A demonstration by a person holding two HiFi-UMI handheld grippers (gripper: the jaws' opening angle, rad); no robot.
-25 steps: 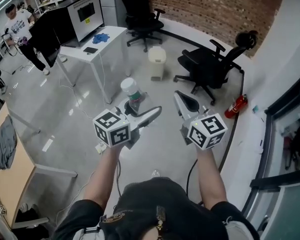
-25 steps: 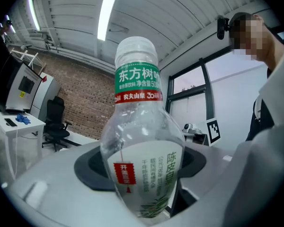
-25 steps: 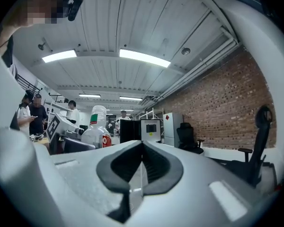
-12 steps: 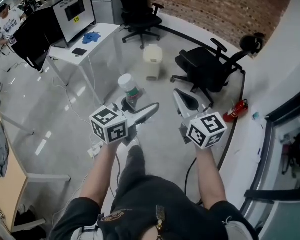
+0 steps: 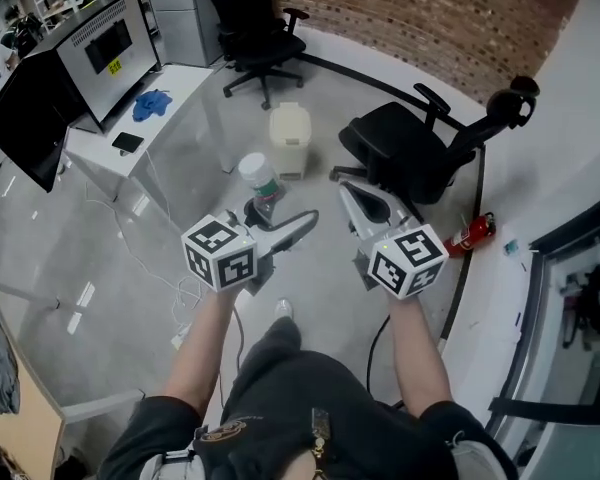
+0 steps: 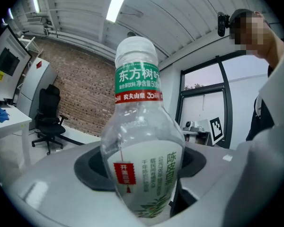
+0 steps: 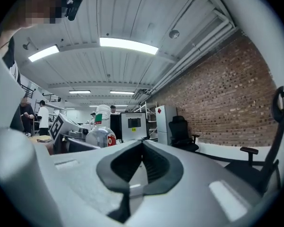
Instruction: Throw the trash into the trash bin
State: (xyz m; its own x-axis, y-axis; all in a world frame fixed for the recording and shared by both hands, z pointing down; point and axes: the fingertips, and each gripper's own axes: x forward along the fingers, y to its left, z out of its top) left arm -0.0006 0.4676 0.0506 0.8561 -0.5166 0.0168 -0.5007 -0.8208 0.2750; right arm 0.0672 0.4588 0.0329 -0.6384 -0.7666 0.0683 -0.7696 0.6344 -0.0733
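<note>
While the left gripper (image 5: pixel 278 218) clamps the clear plastic bottle (image 5: pixel 259 180) by its lower body, cap up and close to upright, the trash bin (image 5: pixel 290 140) sits ahead on the bare floor, lid on top, well apart from the bottle. So the trash is in hand but not over the target yet; I'd call this the carry, with the drop to come. The right gripper (image 5: pixel 360 200) rides alongside at about the same height, jaws together on nothing.

What will make this go well? Closing the gap first. The bin stands between the white desk (image 5: pixel 185 80) on the left and the black office chair (image 5: pixel 410 153) on the right, so the straight lane down the middle looks the safest line in. That bottle looks empty and light, and its rounded wall could slip in the pads if it gets jolted, so a steady, level carry is the call.

And the lid: from here I can't tell whether it swings, lifts or stands open. If it needs moving, the free right gripper is the one for it. Let go only once the bottle hangs squarely above the opening.
</note>
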